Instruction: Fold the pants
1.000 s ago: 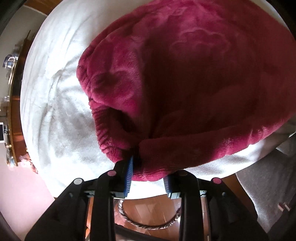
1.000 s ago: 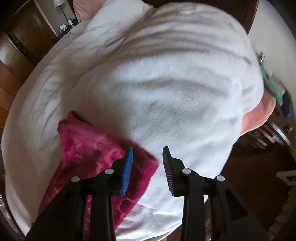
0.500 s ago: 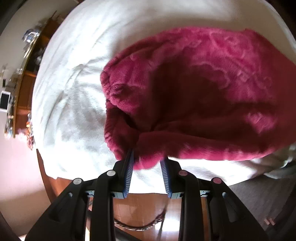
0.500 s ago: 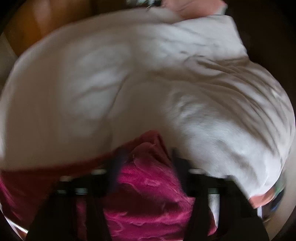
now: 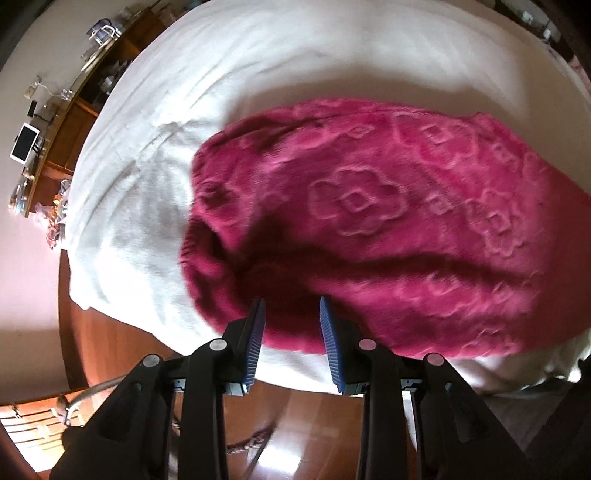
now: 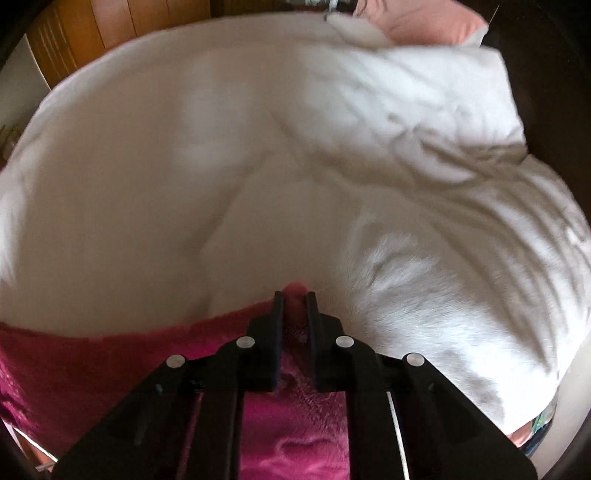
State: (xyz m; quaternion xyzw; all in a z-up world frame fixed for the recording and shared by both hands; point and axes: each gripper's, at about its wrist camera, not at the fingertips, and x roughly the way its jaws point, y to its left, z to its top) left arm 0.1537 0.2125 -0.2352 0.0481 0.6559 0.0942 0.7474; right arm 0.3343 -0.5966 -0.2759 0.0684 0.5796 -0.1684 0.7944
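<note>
The pants (image 5: 369, 221) are magenta fleece with a raised flower pattern, lying bunched on the white bedcover (image 5: 258, 66). My left gripper (image 5: 291, 314) is open at their near edge, its blue pads on either side of the fabric without pinching it. In the right wrist view my right gripper (image 6: 294, 299) is shut on a corner of the pants (image 6: 291, 424), which spread below and to the left of it.
A wooden shelf (image 5: 55, 122) with small items stands at the left of the bed. The wooden floor (image 5: 295, 424) lies below the bed's near edge. A white pillow (image 6: 424, 85) and a pink one (image 6: 424, 26) lie at the far end.
My left gripper has let go of the pants' edge and pulled back a little. My right gripper swung over the pants and closed on a corner of them.
</note>
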